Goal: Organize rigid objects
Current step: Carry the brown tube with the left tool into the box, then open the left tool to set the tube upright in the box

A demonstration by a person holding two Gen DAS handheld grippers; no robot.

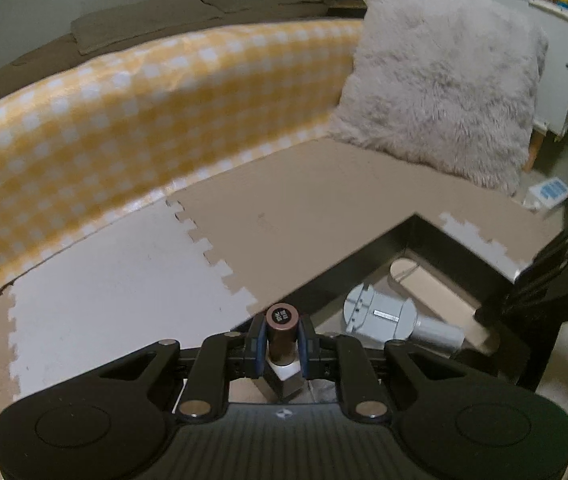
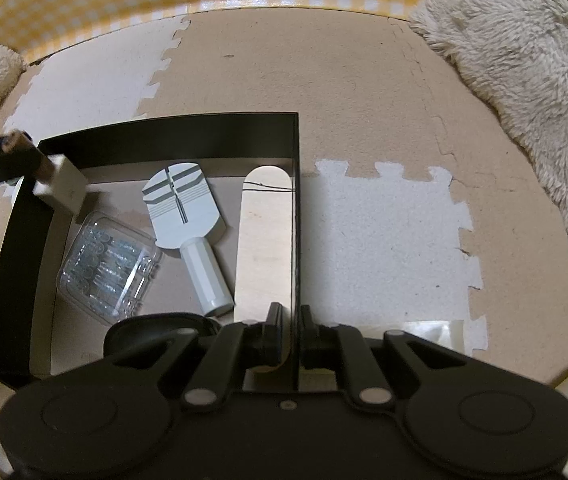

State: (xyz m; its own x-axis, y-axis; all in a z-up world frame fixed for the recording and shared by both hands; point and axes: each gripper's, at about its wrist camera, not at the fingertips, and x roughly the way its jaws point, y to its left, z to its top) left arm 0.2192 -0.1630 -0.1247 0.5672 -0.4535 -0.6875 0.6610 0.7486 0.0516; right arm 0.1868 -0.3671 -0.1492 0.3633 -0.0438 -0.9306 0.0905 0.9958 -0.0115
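One clear case (image 2: 109, 266) in black box (image 2: 219, 134): right-wrist view only.

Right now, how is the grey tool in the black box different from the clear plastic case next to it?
The grey tool is solid, with a round handle; the clear case is see-through, with small shiny parts inside. The tool is longer, the case squarer. Both lie flat in the black box.
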